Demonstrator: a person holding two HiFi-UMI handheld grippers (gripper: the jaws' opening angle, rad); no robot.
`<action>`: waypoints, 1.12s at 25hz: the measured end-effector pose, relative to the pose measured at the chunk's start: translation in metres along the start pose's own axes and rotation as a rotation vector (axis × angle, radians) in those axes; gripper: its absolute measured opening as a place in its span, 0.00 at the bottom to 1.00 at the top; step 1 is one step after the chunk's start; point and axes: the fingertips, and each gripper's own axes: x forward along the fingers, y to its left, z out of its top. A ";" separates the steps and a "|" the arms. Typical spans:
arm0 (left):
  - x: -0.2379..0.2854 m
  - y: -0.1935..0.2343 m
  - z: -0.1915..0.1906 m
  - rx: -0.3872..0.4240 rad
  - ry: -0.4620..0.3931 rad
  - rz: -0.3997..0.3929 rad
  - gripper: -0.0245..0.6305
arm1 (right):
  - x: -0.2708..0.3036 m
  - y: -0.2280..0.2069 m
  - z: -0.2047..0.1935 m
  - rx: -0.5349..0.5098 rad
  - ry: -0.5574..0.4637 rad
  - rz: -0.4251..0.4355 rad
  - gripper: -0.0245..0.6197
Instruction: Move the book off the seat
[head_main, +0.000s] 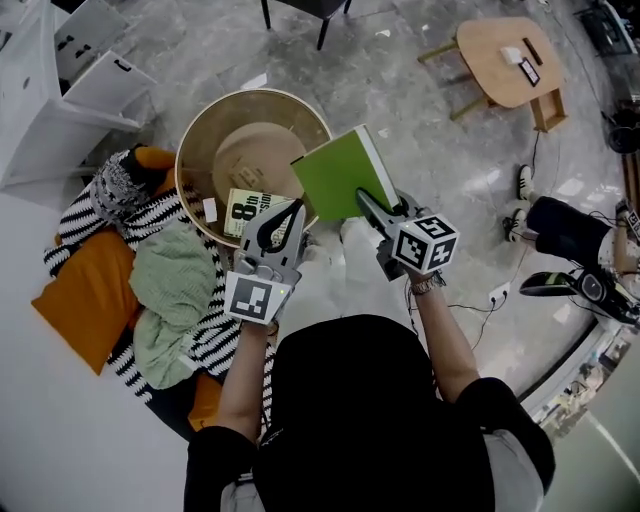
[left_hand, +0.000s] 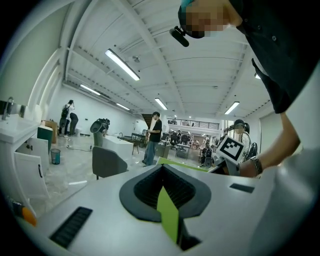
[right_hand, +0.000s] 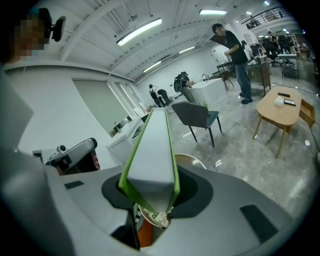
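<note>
A green book (head_main: 340, 170) hangs tilted over a round wooden seat (head_main: 258, 150) with a high rim. My right gripper (head_main: 376, 206) is shut on the book's near edge; in the right gripper view the book (right_hand: 152, 150) stands on end between the pads. My left gripper (head_main: 279, 210) sits at the book's lower left corner. In the left gripper view a thin green strip of the book (left_hand: 168, 212) is pinched between the pads of that gripper (left_hand: 167, 200). A second book with a black and yellow cover (head_main: 256, 212) lies on the seat below.
A heap of cloth lies left of the seat: an orange cushion (head_main: 92, 290), striped fabric (head_main: 95, 215) and a pale green cloth (head_main: 180, 290). White cabinets (head_main: 70, 90) stand at the far left. A small wooden table (head_main: 505, 60) is at the far right.
</note>
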 end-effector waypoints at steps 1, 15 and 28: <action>0.001 0.000 -0.004 -0.004 0.005 0.003 0.05 | 0.004 -0.003 -0.004 0.009 0.002 0.004 0.26; 0.086 0.040 -0.053 -0.035 0.065 0.099 0.05 | 0.096 -0.081 -0.039 0.098 0.104 0.093 0.26; 0.158 0.065 -0.122 -0.073 0.102 0.148 0.05 | 0.160 -0.157 -0.067 0.147 0.164 0.196 0.26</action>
